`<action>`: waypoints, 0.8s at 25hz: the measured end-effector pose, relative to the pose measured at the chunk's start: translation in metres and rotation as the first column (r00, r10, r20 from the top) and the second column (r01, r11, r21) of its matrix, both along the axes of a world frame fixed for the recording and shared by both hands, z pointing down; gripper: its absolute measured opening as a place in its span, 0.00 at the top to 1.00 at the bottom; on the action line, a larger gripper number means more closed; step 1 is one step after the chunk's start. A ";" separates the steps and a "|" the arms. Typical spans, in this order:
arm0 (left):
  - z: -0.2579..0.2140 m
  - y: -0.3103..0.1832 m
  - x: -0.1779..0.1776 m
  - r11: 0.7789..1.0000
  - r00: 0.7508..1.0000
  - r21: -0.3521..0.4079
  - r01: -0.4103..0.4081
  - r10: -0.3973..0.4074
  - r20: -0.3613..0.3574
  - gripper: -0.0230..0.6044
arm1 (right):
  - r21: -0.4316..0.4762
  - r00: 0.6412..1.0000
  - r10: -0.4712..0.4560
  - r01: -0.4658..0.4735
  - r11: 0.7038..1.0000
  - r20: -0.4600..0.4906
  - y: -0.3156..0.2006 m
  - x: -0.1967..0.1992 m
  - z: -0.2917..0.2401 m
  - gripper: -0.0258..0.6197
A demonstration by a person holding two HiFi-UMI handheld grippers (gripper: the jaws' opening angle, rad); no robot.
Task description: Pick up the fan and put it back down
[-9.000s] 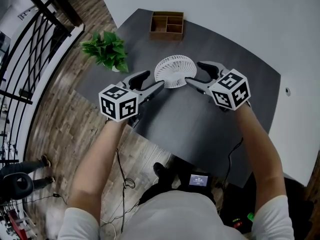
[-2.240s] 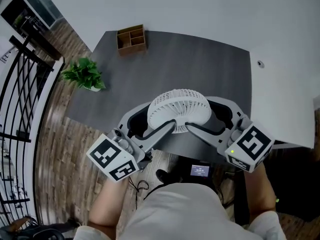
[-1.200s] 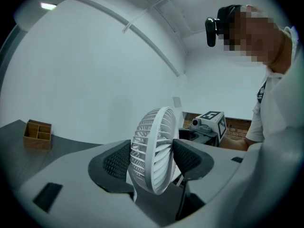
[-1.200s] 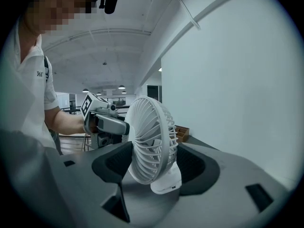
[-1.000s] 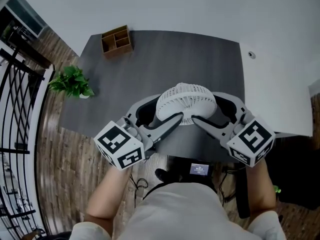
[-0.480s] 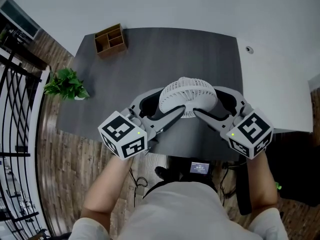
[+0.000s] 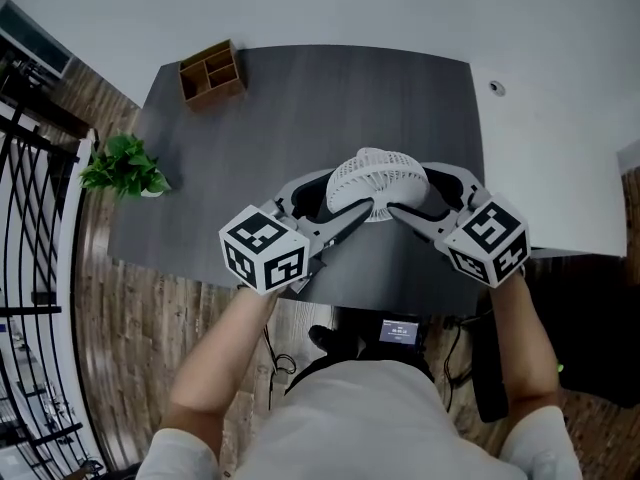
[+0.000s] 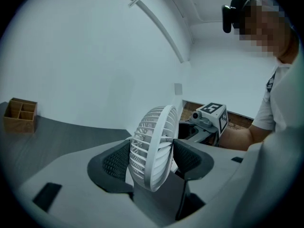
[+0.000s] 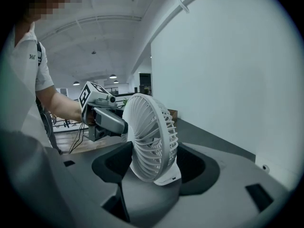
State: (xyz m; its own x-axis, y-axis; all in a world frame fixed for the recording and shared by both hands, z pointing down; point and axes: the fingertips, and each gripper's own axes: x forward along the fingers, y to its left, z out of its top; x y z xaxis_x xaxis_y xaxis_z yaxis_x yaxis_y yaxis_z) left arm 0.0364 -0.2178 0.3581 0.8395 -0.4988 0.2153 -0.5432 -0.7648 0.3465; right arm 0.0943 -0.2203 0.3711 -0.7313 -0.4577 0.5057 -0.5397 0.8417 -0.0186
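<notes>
The white round slatted plastic fan (image 7: 378,178) sits pinched between both tongs: the left gripper (image 7: 342,206) and the right gripper (image 7: 412,196) each have jaws clamped on its grille, over the dark grey desk (image 7: 300,108).

Open tabletop (image 7: 400,98) beyond the fan (image 7: 377,180), wooden organizer (image 7: 211,70) at far left corner, plant (image 7: 122,166) off left edge

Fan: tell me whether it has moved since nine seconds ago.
Yes. The fan is now farther from the wooden organizer and closer to the near edge of the table.
</notes>
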 end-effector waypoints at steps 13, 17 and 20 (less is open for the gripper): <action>0.032 -0.021 0.011 0.999 0.999 -0.048 -0.002 0.004 0.038 0.49 | -0.066 1.000 0.010 -0.011 0.998 -0.025 -0.021 0.011 0.034 0.49; 0.035 -0.029 0.011 0.999 0.999 -0.051 0.005 -0.003 0.045 0.49 | -0.064 0.999 0.003 -0.006 0.998 -0.036 -0.030 0.011 0.037 0.49; 0.040 -0.032 0.013 0.998 0.999 -0.055 0.008 -0.006 0.051 0.49 | -0.069 0.999 0.004 -0.007 0.998 -0.042 -0.033 0.012 0.042 0.49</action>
